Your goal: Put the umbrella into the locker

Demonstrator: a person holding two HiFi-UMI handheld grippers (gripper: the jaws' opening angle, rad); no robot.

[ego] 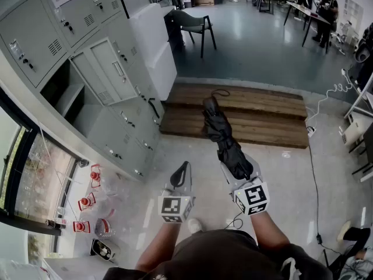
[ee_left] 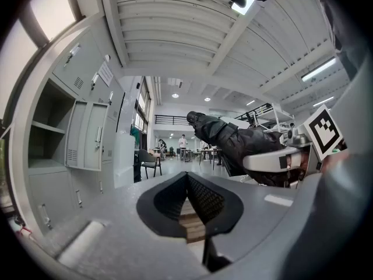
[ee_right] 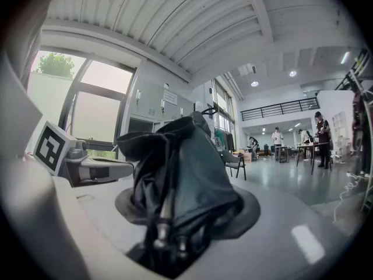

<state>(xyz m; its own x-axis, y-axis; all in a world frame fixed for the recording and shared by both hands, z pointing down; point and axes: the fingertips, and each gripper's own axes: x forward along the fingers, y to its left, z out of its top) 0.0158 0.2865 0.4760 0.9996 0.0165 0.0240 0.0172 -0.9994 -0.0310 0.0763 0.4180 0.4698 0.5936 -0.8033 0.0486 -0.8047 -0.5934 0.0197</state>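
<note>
Both grippers are held level and side by side ahead of the torso, on bent forearms (ego: 156, 247). The left gripper (ego: 184, 167) is shown with its jaws brought together and nothing between them. The right gripper (ego: 235, 167) is shown clamped on the folded umbrella (ego: 218, 127), which is carried pointing forward.

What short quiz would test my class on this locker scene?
1. True or false: the left gripper holds the umbrella.
2. In the head view, the open locker is: A) on the left, B) on the right, C) out of view.
3. Fill in: the umbrella is ___, not spread open.
Key: 1 false, the right gripper holds it; 2 A; 3 folded.
</note>
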